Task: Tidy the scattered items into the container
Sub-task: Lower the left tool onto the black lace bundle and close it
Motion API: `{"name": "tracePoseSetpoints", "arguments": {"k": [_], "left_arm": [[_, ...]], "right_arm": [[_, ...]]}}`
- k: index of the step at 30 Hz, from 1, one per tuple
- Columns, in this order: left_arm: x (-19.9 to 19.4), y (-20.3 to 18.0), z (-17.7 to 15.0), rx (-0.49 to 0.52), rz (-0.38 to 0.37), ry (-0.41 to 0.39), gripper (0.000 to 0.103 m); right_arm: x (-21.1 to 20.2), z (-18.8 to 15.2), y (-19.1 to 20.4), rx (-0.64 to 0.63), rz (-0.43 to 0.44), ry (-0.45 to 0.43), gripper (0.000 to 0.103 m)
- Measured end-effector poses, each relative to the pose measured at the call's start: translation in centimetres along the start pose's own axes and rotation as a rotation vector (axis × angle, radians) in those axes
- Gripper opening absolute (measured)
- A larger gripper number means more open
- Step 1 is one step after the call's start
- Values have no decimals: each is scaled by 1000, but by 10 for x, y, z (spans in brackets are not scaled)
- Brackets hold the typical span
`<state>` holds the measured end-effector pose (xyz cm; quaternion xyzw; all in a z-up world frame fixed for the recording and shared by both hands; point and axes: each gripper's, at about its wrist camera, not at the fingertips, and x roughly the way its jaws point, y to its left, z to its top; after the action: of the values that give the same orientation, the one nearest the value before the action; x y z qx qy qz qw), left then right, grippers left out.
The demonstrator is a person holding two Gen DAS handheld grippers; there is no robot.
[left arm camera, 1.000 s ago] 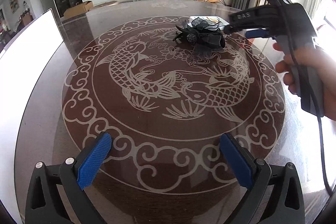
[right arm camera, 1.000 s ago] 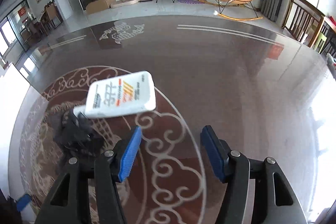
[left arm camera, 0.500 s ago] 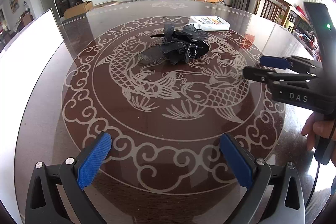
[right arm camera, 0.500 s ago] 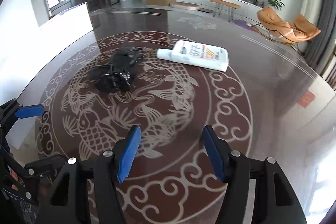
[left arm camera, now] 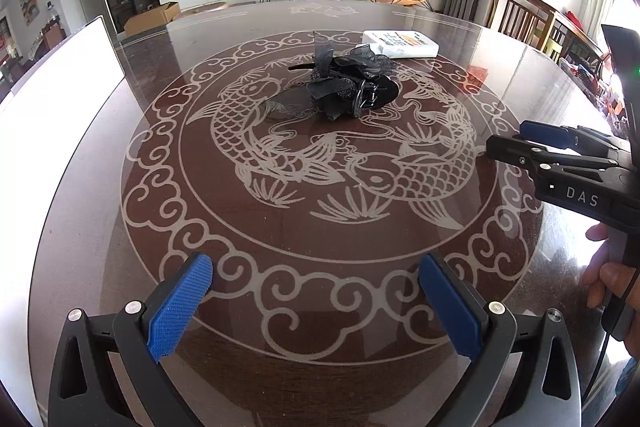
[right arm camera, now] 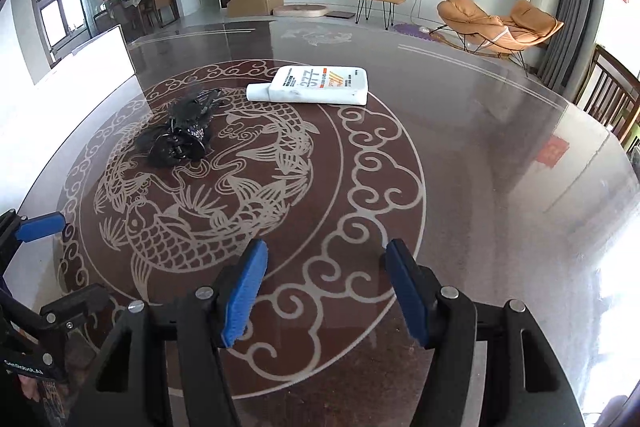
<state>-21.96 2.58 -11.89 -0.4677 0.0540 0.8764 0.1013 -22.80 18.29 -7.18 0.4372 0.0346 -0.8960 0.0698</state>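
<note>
A black hair clip with gauze bows (left arm camera: 344, 85) lies near the middle of the round table; it also shows in the right wrist view (right arm camera: 182, 135). A white tube with orange print (left arm camera: 402, 43) lies flat just beyond it, also in the right wrist view (right arm camera: 316, 85). A white container (left arm camera: 56, 83) stands at the table's left edge, also in the right wrist view (right arm camera: 80, 67). My left gripper (left arm camera: 316, 303) is open and empty near the front edge. My right gripper (right arm camera: 326, 291) is open and empty; it shows at the right in the left wrist view (left arm camera: 520, 143).
The glass table top (left arm camera: 304, 219) has a fish pattern. Wooden chairs (left arm camera: 528, 15) stand at the far right. Orange lounge chairs (right arm camera: 500, 23) and a TV cabinet are beyond the table.
My right gripper pulled back from the tube and hair clip toward the table's near right edge, empty. The hair clip shifted left on the table. The left gripper has stayed still.
</note>
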Motion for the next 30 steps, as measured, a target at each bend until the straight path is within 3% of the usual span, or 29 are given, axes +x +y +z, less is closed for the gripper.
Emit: {"name": "tracePoseSetpoints", "arguments": {"k": [7, 11, 15, 20, 23, 26, 28, 29, 30], "left_arm": [[4, 1, 4, -3, 0, 12, 103], [23, -5, 40, -5, -7, 84, 103], [42, -8, 86, -61, -98, 105, 103], [70, -8, 132, -107, 9, 85, 103], [88, -7, 140, -113, 70, 108, 103], [84, -1, 140, -108, 74, 84, 103], [75, 17, 130, -156, 95, 25, 86], [69, 23, 125, -159, 104, -4, 69], [65, 29, 118, -150, 95, -20, 60]], "right_arm": [[5, 3, -2, 17, 9, -3, 63], [5, 4, -9, 58, 57, -15, 63], [3, 4, -14, 88, 88, -25, 63], [6, 6, 1, 29, -1, -4, 63], [8, 6, 2, 25, -28, 0, 63], [8, 6, -4, 56, -33, -2, 63], [8, 5, -3, 52, -41, 0, 63], [8, 5, -3, 50, -44, 0, 63], [8, 5, -4, 52, -43, 0, 63]]}}
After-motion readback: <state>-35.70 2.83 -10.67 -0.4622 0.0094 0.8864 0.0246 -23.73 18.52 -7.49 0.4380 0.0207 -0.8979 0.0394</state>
